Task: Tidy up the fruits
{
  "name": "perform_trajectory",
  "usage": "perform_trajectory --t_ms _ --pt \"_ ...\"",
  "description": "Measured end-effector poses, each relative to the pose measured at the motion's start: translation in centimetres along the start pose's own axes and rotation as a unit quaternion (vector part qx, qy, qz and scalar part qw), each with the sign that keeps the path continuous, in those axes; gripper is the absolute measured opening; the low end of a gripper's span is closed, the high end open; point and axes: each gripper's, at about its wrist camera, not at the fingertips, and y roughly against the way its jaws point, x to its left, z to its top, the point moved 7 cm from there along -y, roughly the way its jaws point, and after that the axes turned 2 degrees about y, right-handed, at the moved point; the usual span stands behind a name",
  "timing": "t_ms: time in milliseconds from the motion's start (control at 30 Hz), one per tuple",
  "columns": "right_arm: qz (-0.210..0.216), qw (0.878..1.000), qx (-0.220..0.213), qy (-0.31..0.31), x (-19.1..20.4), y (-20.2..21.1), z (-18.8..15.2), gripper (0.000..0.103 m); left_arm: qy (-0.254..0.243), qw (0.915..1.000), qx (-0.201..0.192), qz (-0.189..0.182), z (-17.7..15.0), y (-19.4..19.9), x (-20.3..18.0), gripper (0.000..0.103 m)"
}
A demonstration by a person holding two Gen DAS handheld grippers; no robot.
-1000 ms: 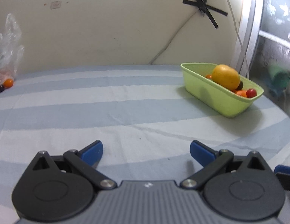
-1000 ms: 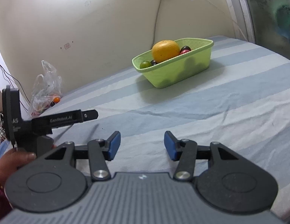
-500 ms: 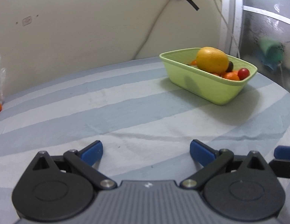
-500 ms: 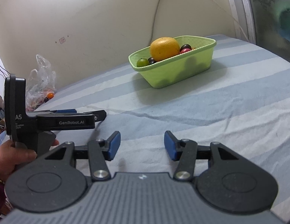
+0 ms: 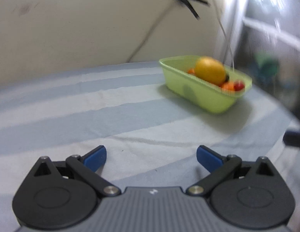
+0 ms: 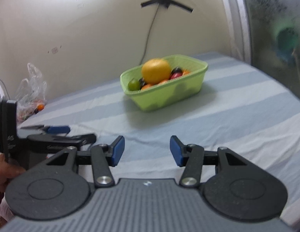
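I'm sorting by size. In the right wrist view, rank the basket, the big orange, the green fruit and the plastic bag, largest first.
1. Basket
2. Plastic bag, though it sits farther off, so unsure
3. Big orange
4. Green fruit

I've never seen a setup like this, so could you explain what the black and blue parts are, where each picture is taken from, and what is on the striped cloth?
These are two hand-held grippers, each with a camera looking along its blue-tipped fingers. One picture looks past the left gripper, the other past the right gripper. Both are open and hold nothing. On the striped cloth sits a green basket with a big orange and smaller fruits. A plastic bag lies by the wall. A hand holds the left gripper.
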Motion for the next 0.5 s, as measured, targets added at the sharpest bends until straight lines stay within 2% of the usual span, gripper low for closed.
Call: perform_trajectory --t_ms 67,167,300,433,500 --pt "-0.008 1.000 -0.014 0.000 -0.5 0.6 0.4 0.058 0.061 0.9979 -0.004 -0.021 0.3 0.9 1.2 0.103" --pt "-0.018 1.000 -0.022 -0.002 -1.0 0.6 0.3 0.059 0.099 0.9945 -0.017 -0.029 1.2 2.6 2.2 0.103" --pt "-0.007 1.000 -0.016 -0.007 -0.7 -0.1 0.1 0.059 0.105 0.9926 -0.056 -0.025 3.5 5.8 2.0 0.103" --pt "0.004 1.000 -0.016 -0.009 0.0 -0.3 -0.3 0.059 0.088 0.9919 -0.087 -0.028 5.7 8.3 0.4 0.103" --pt "0.008 1.000 -0.016 -0.008 0.1 -0.3 -0.6 0.059 0.071 0.9925 -0.097 -0.017 6.5 9.1 -1.1 0.103"
